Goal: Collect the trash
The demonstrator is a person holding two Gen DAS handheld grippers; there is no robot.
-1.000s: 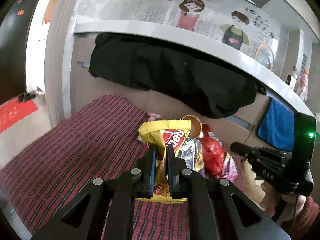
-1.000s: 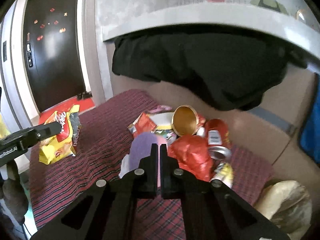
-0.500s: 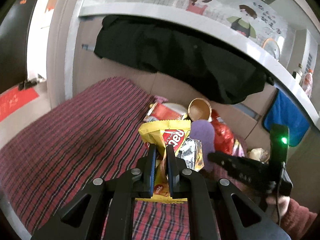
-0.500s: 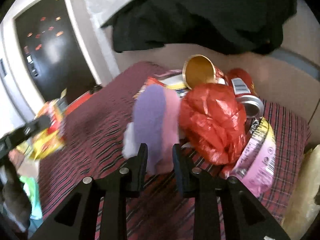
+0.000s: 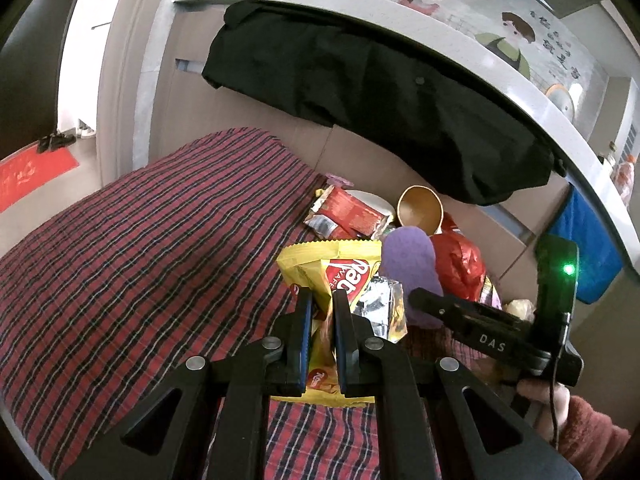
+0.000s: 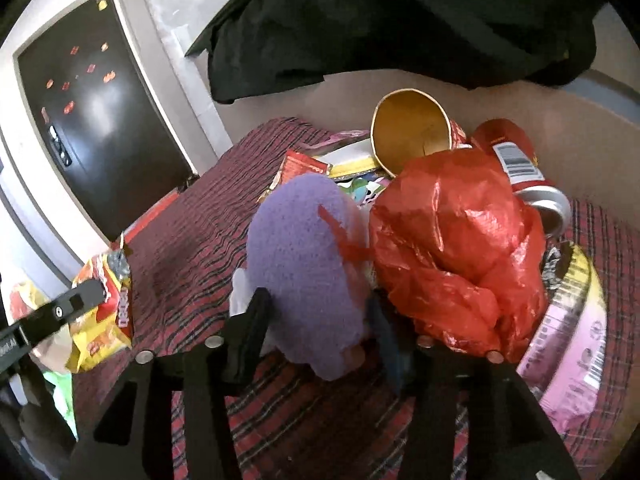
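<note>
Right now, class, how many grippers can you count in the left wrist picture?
2. The left gripper stands bottom centre, shut on the yellow snack bag. The right gripper reaches in from the right, beside the purple sponge.

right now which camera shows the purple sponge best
The right wrist view. There the purple sponge fills the middle of the frame, close up, standing between the opened right tongs beside the red plastic bag. The left wrist view shows only its upper part, farther off, behind the yellow snack bag.
</note>
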